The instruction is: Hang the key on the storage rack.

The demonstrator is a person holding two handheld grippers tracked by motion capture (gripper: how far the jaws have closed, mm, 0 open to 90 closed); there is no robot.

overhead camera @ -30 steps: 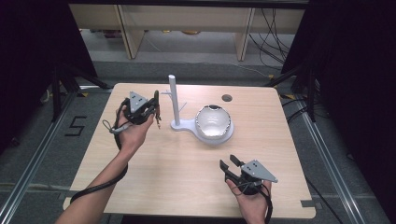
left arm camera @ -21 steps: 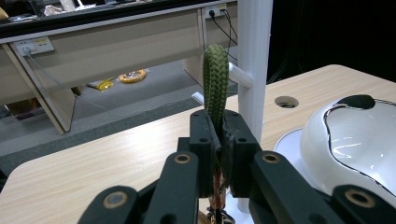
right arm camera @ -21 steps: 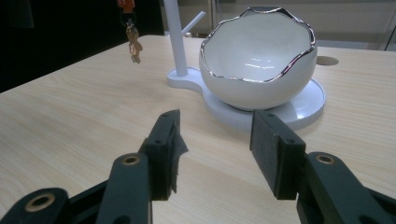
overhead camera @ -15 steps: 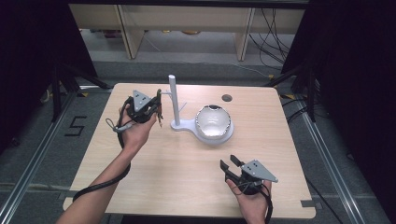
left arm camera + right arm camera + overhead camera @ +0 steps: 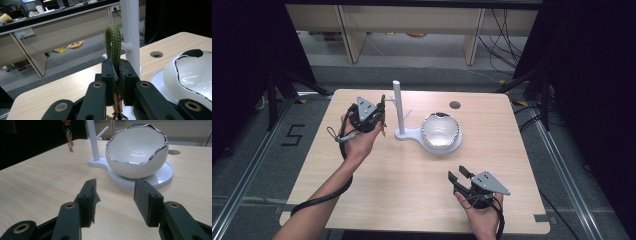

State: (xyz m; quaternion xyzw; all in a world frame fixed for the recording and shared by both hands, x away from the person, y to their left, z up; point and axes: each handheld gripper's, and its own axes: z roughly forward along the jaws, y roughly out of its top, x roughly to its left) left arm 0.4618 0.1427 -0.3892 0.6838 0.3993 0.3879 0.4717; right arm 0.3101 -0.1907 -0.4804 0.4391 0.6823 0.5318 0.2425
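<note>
Left gripper (image 5: 115, 75): jaws clamped tight on a green cord loop (image 5: 113, 45), keys (image 5: 69, 138) dangling below it, right beside the white post (image 5: 398, 107) and one of its pegs (image 5: 126, 46). Past the post sits the white bowl (image 5: 440, 131) on the stand's round base (image 5: 163, 173). Right gripper (image 5: 115, 196): jaws wide, holding nothing, low over the bench (image 5: 392, 190) at its near edge, aimed at the bowl.

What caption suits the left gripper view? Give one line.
Left gripper shut on green cord loop beside the white stand's post.
</note>
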